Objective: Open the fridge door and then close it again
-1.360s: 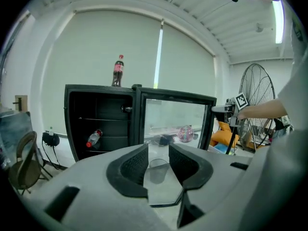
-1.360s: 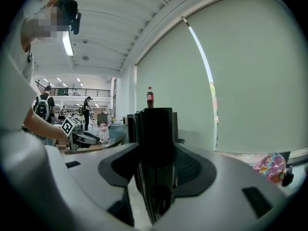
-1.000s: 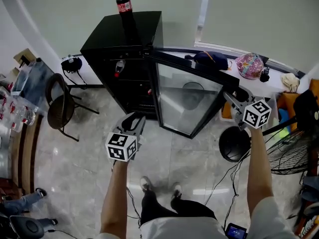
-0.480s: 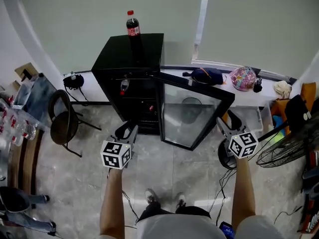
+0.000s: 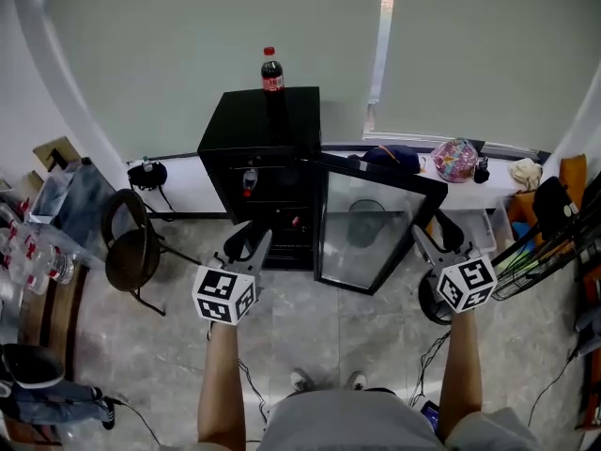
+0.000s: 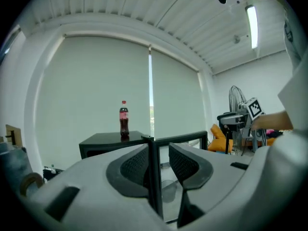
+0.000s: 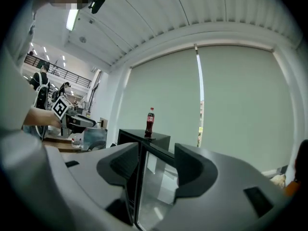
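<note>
A black mini fridge [image 5: 263,158] stands against the back wall with a cola bottle [image 5: 272,69] on top. Its glass door [image 5: 371,228] hangs open, swung out to the right. My left gripper [image 5: 249,242] hovers in front of the fridge's open front, apart from it, jaws open and empty. My right gripper [image 5: 437,238] is held off the door's outer edge, also open with nothing in it. In the left gripper view the left gripper [image 6: 160,160] looks at the door's edge [image 6: 153,148] far off. The right gripper [image 7: 156,165] likewise frames the distant door [image 7: 156,177].
A round chair [image 5: 131,247] stands left of the fridge. A low window ledge [image 5: 413,144] behind the door carries bags and a cap. A black bin [image 5: 434,299], a floor fan [image 5: 554,252] and cables lie at the right.
Both grippers have risen and drawn back from the fridge. The right one has left the door's outer edge. The door stays open at about the same angle.
</note>
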